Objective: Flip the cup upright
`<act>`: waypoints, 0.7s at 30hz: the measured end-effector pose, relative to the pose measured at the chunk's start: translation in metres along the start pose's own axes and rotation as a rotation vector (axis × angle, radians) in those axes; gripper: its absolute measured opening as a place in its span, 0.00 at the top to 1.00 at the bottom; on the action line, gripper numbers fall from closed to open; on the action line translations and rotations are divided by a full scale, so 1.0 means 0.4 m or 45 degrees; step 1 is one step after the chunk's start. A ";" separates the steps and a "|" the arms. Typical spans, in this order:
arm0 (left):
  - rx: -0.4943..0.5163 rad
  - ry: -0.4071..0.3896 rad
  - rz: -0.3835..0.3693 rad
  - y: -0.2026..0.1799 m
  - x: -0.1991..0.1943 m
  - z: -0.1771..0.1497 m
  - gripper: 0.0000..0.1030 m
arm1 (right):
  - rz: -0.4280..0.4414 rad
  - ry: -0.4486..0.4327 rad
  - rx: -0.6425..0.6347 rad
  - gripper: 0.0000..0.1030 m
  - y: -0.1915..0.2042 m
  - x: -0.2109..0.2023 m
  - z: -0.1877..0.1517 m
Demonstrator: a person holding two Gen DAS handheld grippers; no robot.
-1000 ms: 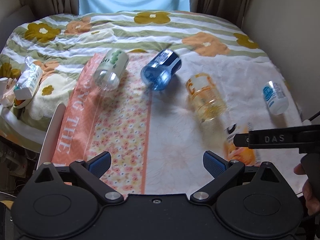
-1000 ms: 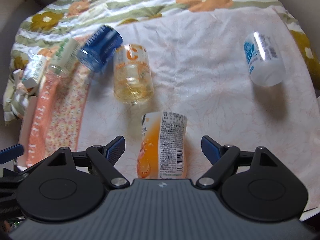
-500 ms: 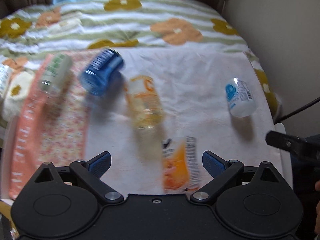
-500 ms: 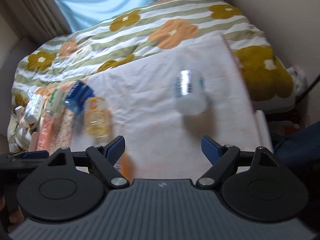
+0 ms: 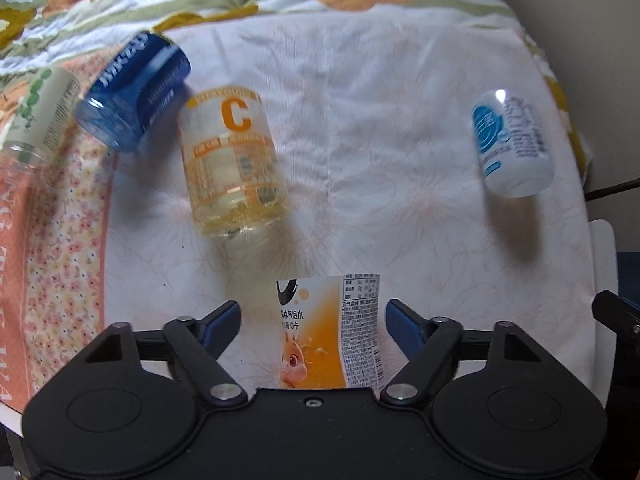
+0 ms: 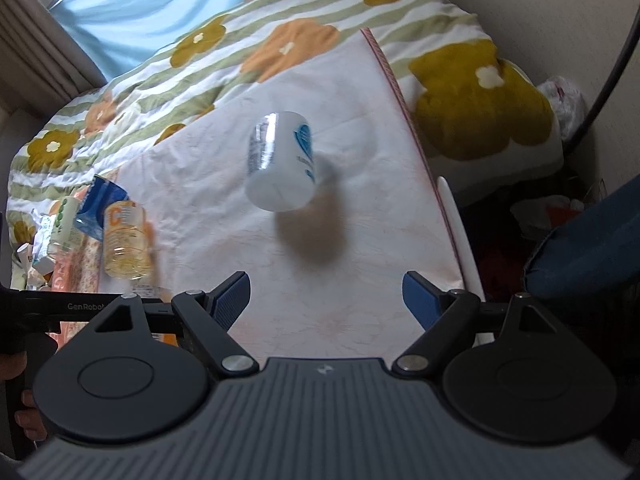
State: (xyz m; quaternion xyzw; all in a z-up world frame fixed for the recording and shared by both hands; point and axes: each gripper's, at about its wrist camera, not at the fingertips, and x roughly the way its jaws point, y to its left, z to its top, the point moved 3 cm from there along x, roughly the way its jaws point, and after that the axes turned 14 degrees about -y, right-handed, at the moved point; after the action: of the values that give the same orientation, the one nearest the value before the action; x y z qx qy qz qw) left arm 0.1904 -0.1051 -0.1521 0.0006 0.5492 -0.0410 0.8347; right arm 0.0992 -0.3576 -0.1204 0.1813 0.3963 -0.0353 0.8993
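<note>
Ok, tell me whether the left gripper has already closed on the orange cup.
No, the left gripper is open, with the orange cup lying between its blue fingers and gaps on both sides.

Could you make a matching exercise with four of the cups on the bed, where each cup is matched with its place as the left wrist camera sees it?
Things:
1. orange cup
2. yellow C cup
3. dark blue cup
4. white cup with blue logo

Places:
a. far right, lying alone on the white cloth
b. between the open fingers of the left gripper
c. upper left, lying next to the green-print cup
d. middle, lying just right of the dark blue one

Pairs: 1-b, 2-d, 3-c, 4-a
</note>
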 end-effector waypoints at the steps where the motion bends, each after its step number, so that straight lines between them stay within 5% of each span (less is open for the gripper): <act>1: -0.004 0.015 -0.001 0.001 0.007 0.000 0.27 | -0.001 0.003 0.006 0.05 -0.006 0.004 -0.001; 5: -0.006 0.045 -0.009 0.001 0.029 0.002 0.38 | -0.011 0.013 0.022 0.05 -0.021 0.014 -0.003; 12: -0.008 0.041 -0.033 0.001 0.033 0.002 0.39 | -0.019 0.004 0.039 0.05 -0.023 0.016 0.002; 21: 0.028 -0.162 -0.060 -0.013 -0.057 0.004 0.41 | 0.004 -0.008 0.020 0.05 0.014 0.009 0.001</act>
State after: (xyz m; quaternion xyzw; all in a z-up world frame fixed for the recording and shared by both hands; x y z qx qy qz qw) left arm 0.1828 -0.1090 -0.1304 -0.0055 0.4944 -0.0666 0.8667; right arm 0.1029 -0.3520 -0.1210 0.1890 0.3930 -0.0375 0.8991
